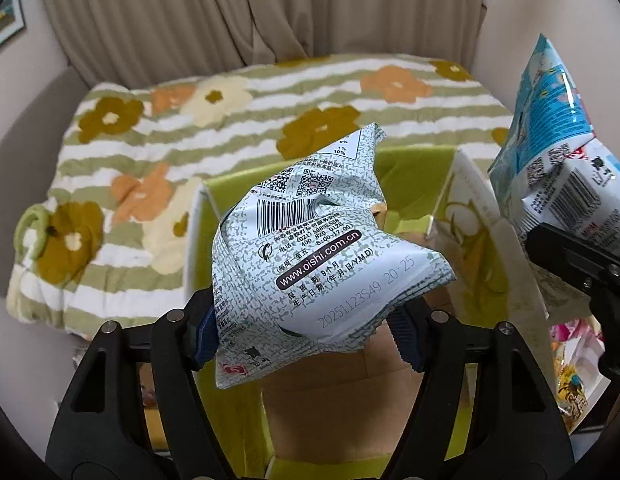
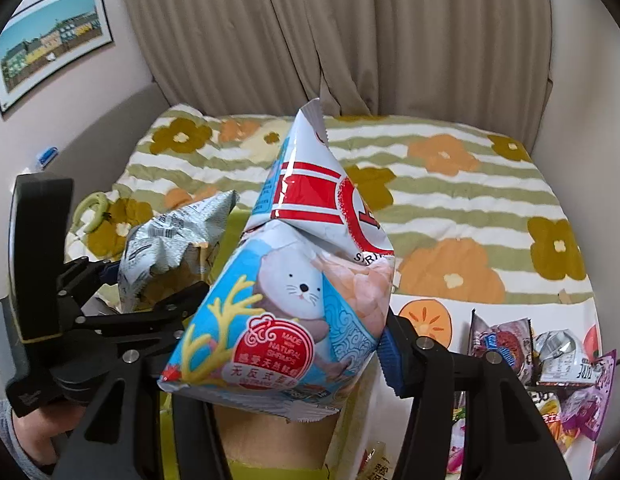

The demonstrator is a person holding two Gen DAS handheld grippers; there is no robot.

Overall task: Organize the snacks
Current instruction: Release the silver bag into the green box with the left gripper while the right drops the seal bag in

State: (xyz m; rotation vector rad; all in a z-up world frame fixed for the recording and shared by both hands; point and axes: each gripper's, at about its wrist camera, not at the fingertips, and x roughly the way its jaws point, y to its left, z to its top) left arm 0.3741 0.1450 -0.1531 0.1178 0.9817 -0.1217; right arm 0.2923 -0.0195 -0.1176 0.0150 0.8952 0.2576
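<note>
My left gripper [image 1: 305,332] clamps the grey-green bag [image 1: 310,248], my right gripper [image 2: 277,356] the blue shrimp bag [image 2: 285,300] — both over the green box [image 1: 410,176]; pinched corners could slip — bags landing outside it.

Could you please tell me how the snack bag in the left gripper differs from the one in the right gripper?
The pale green bag in the left gripper shows its back, with a barcode and printed date; the blue bag in the right gripper shows its front, with a white seal and a red band. The pale green bag is crumpled, while the blue bag looks puffed and taller. Both are held above the green box.
</note>
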